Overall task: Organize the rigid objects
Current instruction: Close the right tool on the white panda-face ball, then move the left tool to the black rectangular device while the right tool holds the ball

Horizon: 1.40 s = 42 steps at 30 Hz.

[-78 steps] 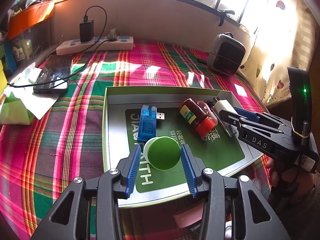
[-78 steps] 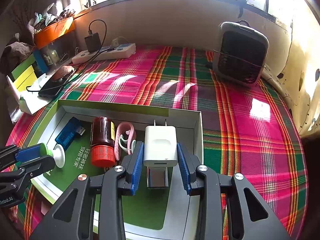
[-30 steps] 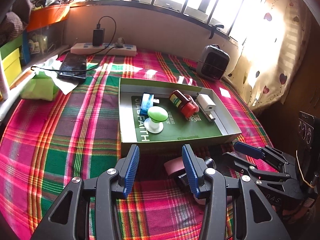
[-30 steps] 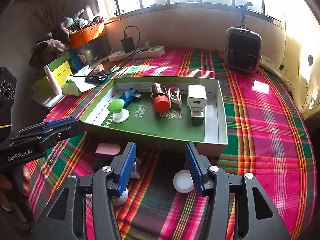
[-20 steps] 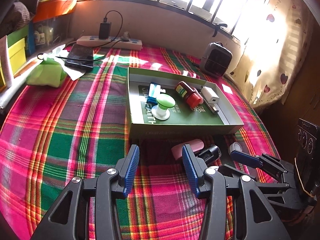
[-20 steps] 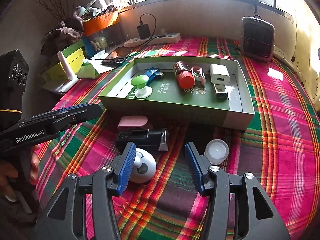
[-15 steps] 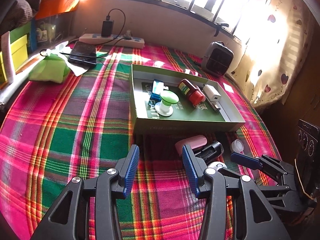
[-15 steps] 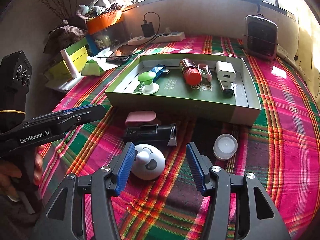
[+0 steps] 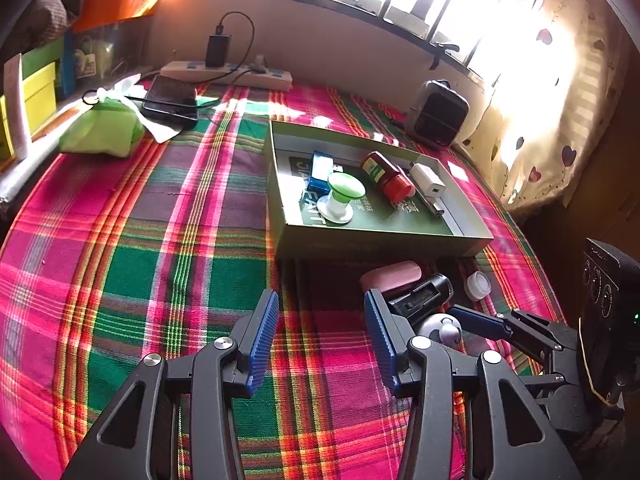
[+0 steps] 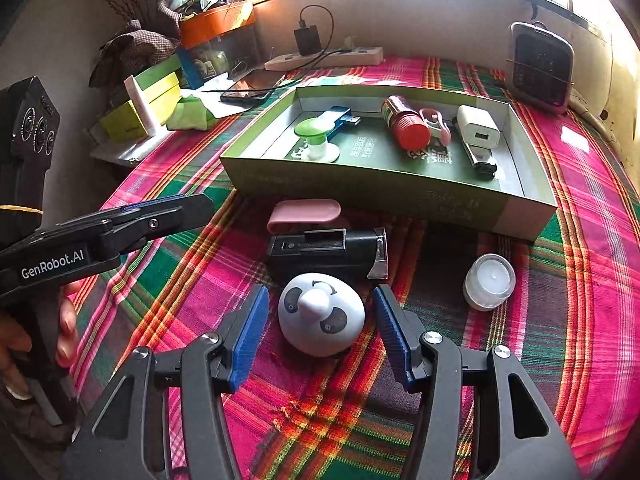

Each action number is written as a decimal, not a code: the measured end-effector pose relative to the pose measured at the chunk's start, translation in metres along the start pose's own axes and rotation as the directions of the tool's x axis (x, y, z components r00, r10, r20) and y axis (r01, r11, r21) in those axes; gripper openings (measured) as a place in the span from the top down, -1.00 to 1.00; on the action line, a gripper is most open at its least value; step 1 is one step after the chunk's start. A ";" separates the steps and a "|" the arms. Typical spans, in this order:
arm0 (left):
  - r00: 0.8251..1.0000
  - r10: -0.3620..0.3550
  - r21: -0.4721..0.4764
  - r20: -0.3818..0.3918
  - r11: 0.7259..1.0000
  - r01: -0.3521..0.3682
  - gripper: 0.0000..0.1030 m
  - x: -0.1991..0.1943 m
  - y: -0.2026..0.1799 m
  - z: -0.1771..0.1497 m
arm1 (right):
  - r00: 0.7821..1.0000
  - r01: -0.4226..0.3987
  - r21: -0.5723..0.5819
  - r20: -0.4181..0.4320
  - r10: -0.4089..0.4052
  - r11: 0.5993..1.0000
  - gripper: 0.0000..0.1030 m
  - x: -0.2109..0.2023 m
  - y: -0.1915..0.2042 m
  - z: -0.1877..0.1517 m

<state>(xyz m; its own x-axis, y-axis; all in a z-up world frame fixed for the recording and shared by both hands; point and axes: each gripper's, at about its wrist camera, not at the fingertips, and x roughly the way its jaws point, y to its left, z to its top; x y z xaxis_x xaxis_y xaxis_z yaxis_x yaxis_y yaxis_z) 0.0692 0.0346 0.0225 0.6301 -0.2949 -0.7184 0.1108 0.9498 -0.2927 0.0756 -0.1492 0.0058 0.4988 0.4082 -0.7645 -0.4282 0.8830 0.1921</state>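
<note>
So ahead of both grippers we've got the green tray (image 10: 384, 192) sitting on the plaid surface (image 9: 160, 240), and it's holding a blue USB stick (image 10: 340, 115), a green-topped knob thing (image 10: 316, 136), a brown bottle with a red cap (image 10: 404, 124), a pink clip (image 10: 436, 120), a white charger (image 10: 478, 128) and some dark metal piece (image 10: 480, 158) just in front of the charger that we honestly can't identify. Between the tray and our right gripper (image 10: 318, 326) there's a pink case (image 10: 304, 212), a black lighter-looking block (image 10: 328, 250), a small white cap (image 10: 489, 280) off to the gripper's right, and the white panda toy (image 10: 320, 316). The panda's underside is hidden, and in the left wrist view most of it is blocked by gripper fingers. Right gripper is about half open with the panda sitting right between the fingers (image 10: 248, 332), but there's a gap on both sides, so nothing is pinched; the opening has widened a touch just now. Left gripper (image 9: 318, 336) is spread fairly wide, empty, hovering over bare cloth, with the pink case and black block just ahead to its right. A hand (image 10: 44, 340) is cut off at the edge, so we can only make out a few fingers on the handle.
</note>
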 end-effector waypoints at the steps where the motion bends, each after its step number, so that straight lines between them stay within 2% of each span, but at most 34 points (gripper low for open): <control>1: 1.000 -0.001 0.001 -0.002 1.000 0.001 0.15 0.001 0.000 0.000 | 1.000 0.002 0.001 0.002 -0.002 1.000 -0.07 0.000 0.000 0.000; 7: 1.000 -0.015 0.011 -0.018 1.000 0.015 0.15 0.005 -0.005 -0.001 | 1.000 0.017 -0.012 0.005 -0.017 1.000 -0.06 -0.001 0.000 -0.002; 9: 1.000 -0.018 0.018 -0.024 1.000 0.019 0.15 0.007 -0.009 -0.001 | 0.999 0.035 -0.028 0.006 -0.035 0.999 0.01 -0.002 0.001 -0.003; 11: 0.999 -0.022 0.025 -0.031 0.999 0.023 0.15 0.009 -0.012 -0.001 | 0.999 0.044 -0.030 0.009 -0.043 0.999 0.16 -0.002 0.000 -0.003; 22: 0.996 -0.064 0.080 -0.054 0.994 0.068 0.14 0.018 -0.034 0.003 | 0.998 0.052 0.005 0.019 -0.052 0.999 0.17 -0.012 -0.015 -0.009; 34: 0.989 -0.094 0.118 -0.114 0.987 0.107 0.09 0.041 -0.060 0.001 | 0.995 0.086 0.058 0.051 -0.089 0.995 0.17 -0.036 -0.041 -0.021; 42: 0.986 -0.118 0.145 -0.121 0.980 0.135 0.09 0.035 -0.076 -0.005 | 0.993 0.095 0.087 0.064 -0.101 0.992 0.17 -0.045 -0.054 -0.028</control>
<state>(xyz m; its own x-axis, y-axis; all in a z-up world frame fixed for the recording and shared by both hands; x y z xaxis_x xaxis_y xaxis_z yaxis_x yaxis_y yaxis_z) 0.0783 -0.0486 0.0166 0.5153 -0.4151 -0.7498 0.3053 0.9064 -0.2920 0.0548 -0.2222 0.0127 0.5866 0.3310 -0.7391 -0.3117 0.9346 0.1712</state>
